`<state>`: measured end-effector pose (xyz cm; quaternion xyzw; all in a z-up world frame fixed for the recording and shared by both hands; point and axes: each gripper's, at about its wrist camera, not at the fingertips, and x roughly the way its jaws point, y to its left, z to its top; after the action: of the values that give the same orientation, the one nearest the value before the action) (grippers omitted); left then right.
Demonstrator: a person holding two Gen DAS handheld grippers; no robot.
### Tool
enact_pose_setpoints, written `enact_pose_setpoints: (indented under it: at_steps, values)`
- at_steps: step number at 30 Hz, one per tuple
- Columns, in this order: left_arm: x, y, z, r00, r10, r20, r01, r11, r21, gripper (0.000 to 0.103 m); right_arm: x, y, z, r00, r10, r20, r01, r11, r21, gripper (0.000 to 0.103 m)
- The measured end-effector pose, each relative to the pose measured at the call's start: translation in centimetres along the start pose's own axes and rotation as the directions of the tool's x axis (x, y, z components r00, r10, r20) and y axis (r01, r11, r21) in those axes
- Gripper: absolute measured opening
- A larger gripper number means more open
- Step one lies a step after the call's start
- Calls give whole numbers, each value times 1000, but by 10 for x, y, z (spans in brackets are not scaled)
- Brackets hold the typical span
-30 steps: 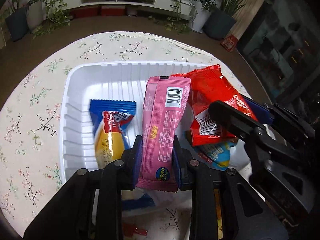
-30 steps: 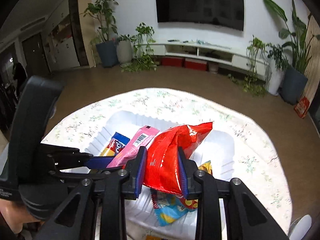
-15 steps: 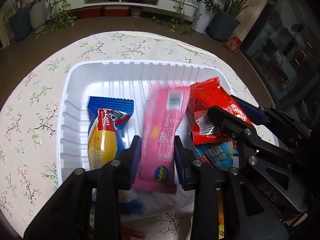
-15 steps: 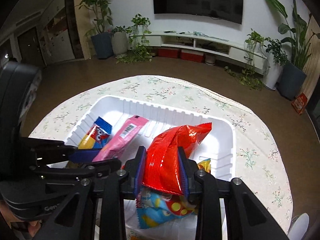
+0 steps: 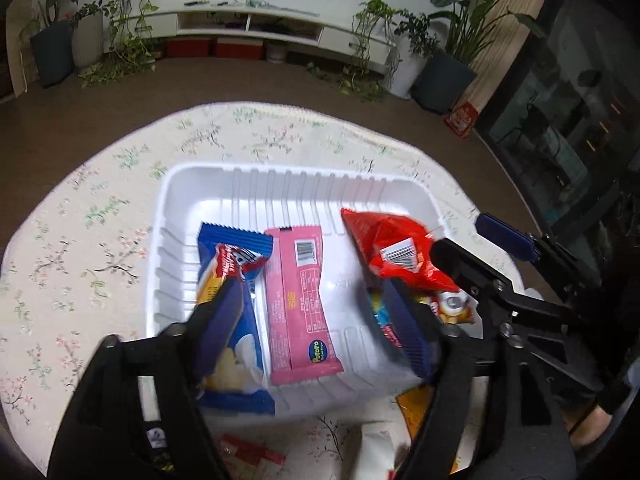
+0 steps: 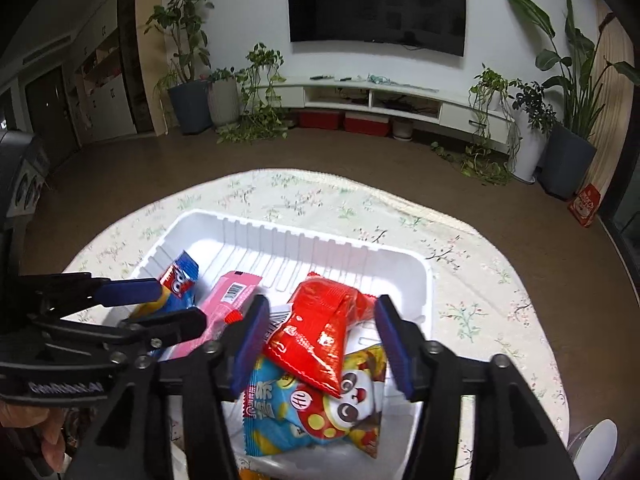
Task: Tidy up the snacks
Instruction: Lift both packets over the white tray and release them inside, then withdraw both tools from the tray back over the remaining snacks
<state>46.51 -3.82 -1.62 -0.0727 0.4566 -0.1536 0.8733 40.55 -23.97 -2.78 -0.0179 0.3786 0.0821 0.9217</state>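
Note:
A white ribbed tray (image 5: 280,184) (image 6: 248,236) sits on the floral-cloth table. In it lie a blue cake packet (image 5: 232,264) (image 6: 180,280), a pink Pepero packet (image 5: 302,300) (image 6: 230,300), a red snack bag (image 5: 396,252) (image 6: 320,332) and a blue panda snack bag (image 6: 316,412). My left gripper (image 5: 316,320) is open, its jaws spread either side of the pink packet, which lies flat in the tray. My right gripper (image 6: 320,344) is open above the red bag, which rests on the panda bag. The right gripper also shows in the left wrist view (image 5: 476,244).
Loose packets lie on the cloth (image 5: 100,220) in front of the tray: a red wrapper (image 5: 248,450), an orange packet (image 5: 416,412). The table's round edge is near on all sides. A white object (image 6: 596,448) sits at the right edge.
Both grippers have opened and drawn back. The pink packet dropped from the left gripper into the tray; the red bag dropped from the right gripper onto the panda bag.

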Motion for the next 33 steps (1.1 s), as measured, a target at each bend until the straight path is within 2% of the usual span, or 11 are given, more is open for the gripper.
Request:
enact_pose_setpoints:
  at_steps: [4, 8, 11, 12, 14, 17, 19, 21, 27, 30, 33]
  values:
    - [-37, -3, -4, 999, -13, 36, 12, 1000, 24, 101, -27, -10, 2, 998, 20, 53, -23, 998, 55, 83]
    - [-96, -12, -26, 988, -21, 152, -1, 989, 145, 102, -66, -22, -1, 992, 57, 110, -70, 990, 124, 90]
    - [-145, -3, -49, 962, -31, 272, -7, 991, 136, 102, -104, -29, -13, 983, 106, 152, -131, 977, 170, 91]
    - [-161, 7, -60, 965, -23, 261, -2, 996, 94, 102, -117, -30, -18, 979, 120, 164, -150, 971, 185, 91]
    - [-176, 27, -77, 988, 28, 152, -34, 999, 36, 102, -141, -33, -35, 970, 150, 191, -189, 959, 210, 92]
    - [-207, 60, -116, 976, 19, 218, -10, 999, -42, 102, -172, -31, -64, 962, 172, 213, -222, 946, 238, 95]
    - [-212, 78, -144, 982, 53, 180, -42, 997, -64, 102, -191, -29, -93, 965, 180, 193, -229, 935, 271, 95]
    - [-209, 90, -173, 985, 121, 120, -115, 992, -57, 102, -203, -28, -119, 967, 185, 172, -233, 919, 319, 95]
    - [-193, 111, -217, 982, 187, 14, -186, 982, -27, 102, -231, -2, -185, 975, 188, 118, -219, 904, 368, 91]
    - [-187, 107, -217, 977, 212, 13, -211, 977, -10, 102, -241, 24, -206, 987, 137, 84, -157, 936, 314, 89]
    - [-174, 87, -210, 966, 258, 20, -259, 961, 101, 102, -239, 46, -218, 998, 63, 27, -68, 959, 276, 86]
